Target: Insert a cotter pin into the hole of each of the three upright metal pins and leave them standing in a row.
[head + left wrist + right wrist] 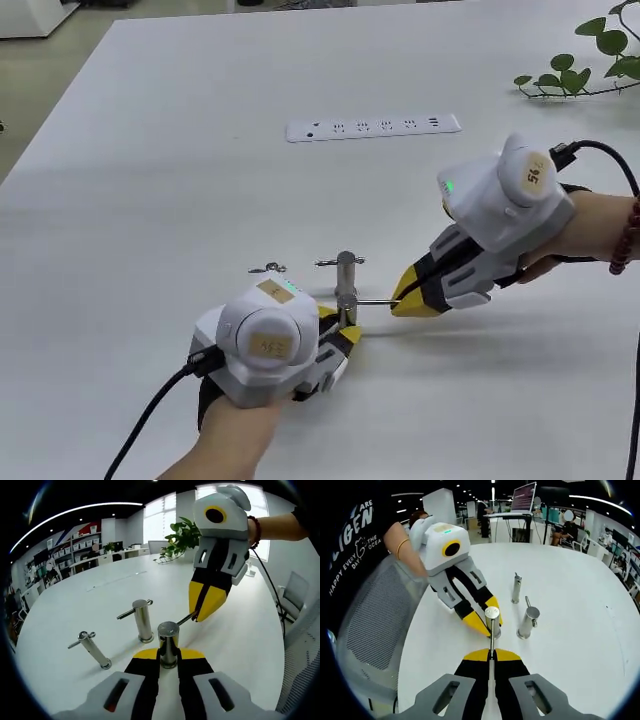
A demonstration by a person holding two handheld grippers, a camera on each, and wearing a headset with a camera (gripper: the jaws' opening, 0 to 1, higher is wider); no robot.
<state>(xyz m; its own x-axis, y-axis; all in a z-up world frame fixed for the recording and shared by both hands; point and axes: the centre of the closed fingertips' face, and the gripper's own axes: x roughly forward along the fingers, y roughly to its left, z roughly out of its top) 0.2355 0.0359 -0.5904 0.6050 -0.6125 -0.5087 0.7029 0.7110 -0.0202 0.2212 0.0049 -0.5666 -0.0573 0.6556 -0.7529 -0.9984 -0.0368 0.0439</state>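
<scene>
**Head view:** On the white table (150, 200), the left gripper (340, 335), white-bodied with yellow-tipped black jaws, is clamped on the foot of an upright silver metal pin (346, 300). The matching right gripper (405, 298) reaches in from the right. Its jaws are pinched on a thin wire cotter pin (375, 301) that lies level, with its free end meeting the metal pin's side. A white power strip (372, 127) lies well beyond them, and a green leafy plant (590, 60) shows at the far right corner.

**Left gripper view:** The left gripper (168, 655) has a jaw on each side of the metal pin (168, 642), squeezing it near its base. The right gripper (202, 612) comes down from the upper right. The cotter pin (184, 619) slants from its tips to just under the metal pin's head. I cannot tell whether it has entered the hole. Beyond, to the left, the middle pin (143, 621) and the far pin (92, 649) stand apart, each with a cotter through its top.

**Right gripper view:** The right gripper (491, 655) has its tips pressed together on the wire, aimed at the metal pin (492, 622). The left gripper (485, 622) holds that pin from the left. The middle pin (528, 621) and the far pin (516, 588) stand to the right.
</scene>
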